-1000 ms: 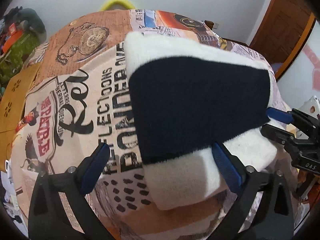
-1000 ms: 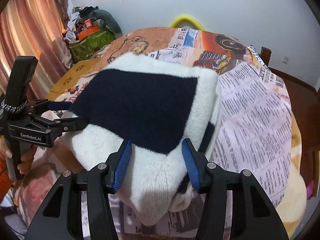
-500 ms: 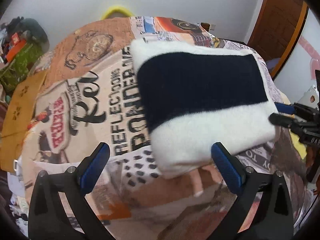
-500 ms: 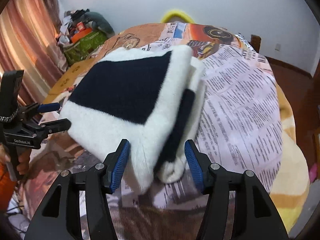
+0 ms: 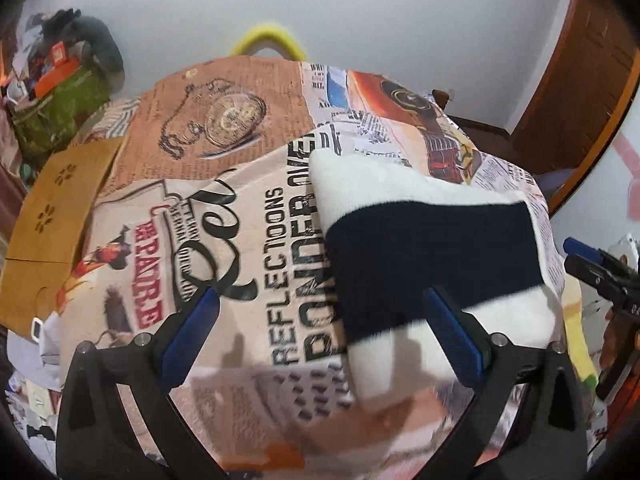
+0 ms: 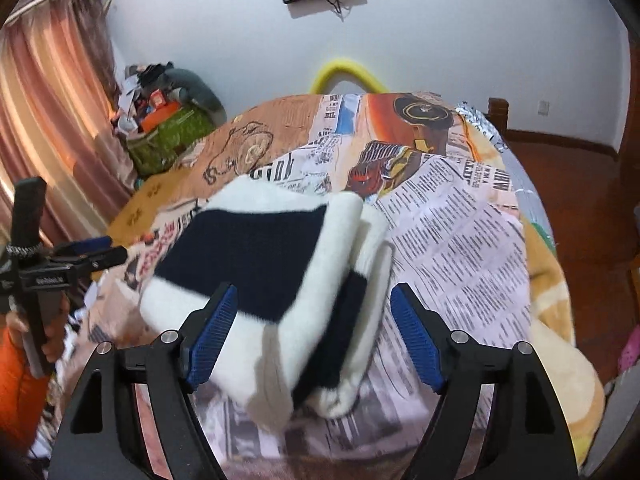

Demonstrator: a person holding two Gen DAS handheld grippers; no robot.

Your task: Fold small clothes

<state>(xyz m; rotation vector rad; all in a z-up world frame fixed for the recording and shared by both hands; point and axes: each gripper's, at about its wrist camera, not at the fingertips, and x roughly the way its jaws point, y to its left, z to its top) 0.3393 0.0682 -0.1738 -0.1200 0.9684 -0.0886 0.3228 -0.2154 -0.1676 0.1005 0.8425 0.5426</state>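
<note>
Fold done, I'm letting go of sweater point(image 6: 256, 256).
R gripper point(image 6: 312, 336) opening, L gripper point(image 5: 320, 336) spread, both empty; near pads may snag fuzz, undo fold.

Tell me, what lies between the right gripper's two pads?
In the right wrist view, the folded sweater lies between the opening right gripper pads, untouched.
</note>
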